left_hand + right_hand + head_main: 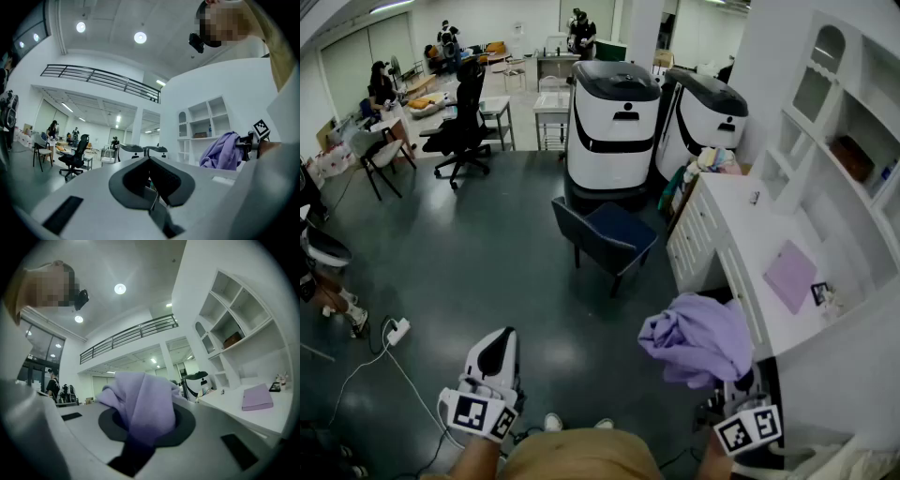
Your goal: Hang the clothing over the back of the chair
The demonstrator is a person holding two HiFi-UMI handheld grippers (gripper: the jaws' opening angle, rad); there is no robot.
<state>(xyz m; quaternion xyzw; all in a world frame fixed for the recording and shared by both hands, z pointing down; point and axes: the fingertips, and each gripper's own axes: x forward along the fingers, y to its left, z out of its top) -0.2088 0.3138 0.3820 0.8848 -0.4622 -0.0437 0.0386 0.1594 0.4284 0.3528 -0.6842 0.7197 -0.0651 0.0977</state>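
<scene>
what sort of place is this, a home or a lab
Likely a robotics lab or test hall, not a home: two white service robots, office chairs and work tables behind them, a mezzanine railing overhead.

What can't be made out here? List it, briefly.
- Garment type: the purple clothing is bunched up in every view.
- Right tongs tips: right gripper view, buried under that cloth.
- Small item on the white desk: head view, too small to identify.
</scene>
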